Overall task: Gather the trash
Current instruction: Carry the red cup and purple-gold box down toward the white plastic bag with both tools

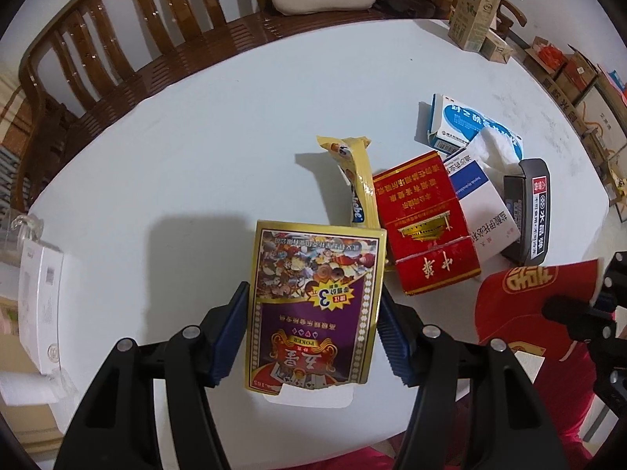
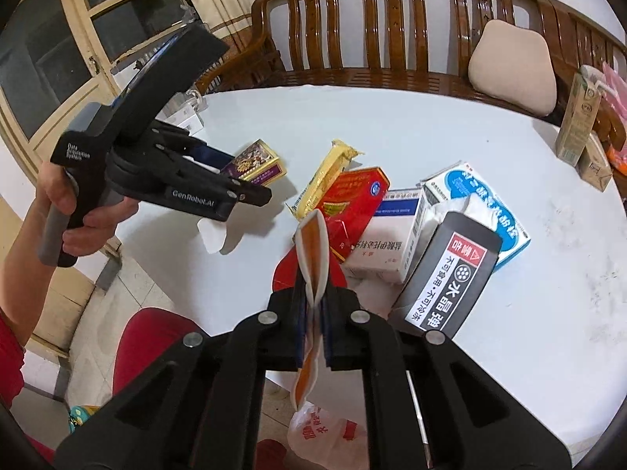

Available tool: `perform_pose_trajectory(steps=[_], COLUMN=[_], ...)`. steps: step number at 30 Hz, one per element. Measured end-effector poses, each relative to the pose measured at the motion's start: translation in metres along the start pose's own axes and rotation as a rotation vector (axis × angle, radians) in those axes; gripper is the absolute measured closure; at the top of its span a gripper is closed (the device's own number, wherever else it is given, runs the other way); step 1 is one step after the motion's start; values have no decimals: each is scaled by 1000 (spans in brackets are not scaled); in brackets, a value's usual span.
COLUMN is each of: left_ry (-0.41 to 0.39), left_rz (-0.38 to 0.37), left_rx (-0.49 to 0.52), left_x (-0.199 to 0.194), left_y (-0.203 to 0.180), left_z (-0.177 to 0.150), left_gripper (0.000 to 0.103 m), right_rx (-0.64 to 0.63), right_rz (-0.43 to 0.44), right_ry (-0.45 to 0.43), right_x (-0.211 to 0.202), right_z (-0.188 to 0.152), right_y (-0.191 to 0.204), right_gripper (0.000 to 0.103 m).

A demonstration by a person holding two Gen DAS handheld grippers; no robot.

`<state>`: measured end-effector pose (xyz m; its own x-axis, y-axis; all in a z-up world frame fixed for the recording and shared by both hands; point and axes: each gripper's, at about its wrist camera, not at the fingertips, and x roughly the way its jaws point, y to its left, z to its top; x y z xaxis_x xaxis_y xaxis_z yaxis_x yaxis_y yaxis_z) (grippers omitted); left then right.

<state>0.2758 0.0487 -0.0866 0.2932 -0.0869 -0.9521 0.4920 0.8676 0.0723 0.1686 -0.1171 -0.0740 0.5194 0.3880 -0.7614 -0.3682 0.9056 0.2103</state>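
The left gripper [image 1: 313,329] pinches a card box [image 1: 313,309]; the right gripper [image 2: 313,309] pinches a red bag [image 2: 311,270] at the table [image 2: 509,313] edge.

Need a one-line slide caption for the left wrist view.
Left hand-held gripper grips a poker card box above the white table, other trash beyond.

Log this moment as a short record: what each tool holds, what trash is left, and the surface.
left tool: shut on poker card box, lifted over the table
right tool: shut on red bag
left on table: yellow wrapper, red cigarette pack, blue-white medicine box, black box
surface: white round table
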Motion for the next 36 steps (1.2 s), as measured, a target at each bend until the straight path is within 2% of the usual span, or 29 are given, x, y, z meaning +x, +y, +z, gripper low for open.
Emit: perform_pose_trajectory(steps=[5,14,24,36], left_ry=[-19,-81,-168,-198], left_rz=[15,35,29,6], left_rx=[-4,59,149,198], left_x=[-15,-53,-97,-114], left_y=[-7,-42,-91,-128], left_z=[-10,-33,-61,-92], left_gripper=[43,43,43,43], right_rx=[-16,-39,-60,-75], right_rz=[-31,-94,-123,-151], right_ry=[-40,-90,-133,-160], right_x=[-19,-53,-92,-130], right_z=[8,9,-9,-43], right_y=[2,4,19,35], right_gripper=[96,96,95,96])
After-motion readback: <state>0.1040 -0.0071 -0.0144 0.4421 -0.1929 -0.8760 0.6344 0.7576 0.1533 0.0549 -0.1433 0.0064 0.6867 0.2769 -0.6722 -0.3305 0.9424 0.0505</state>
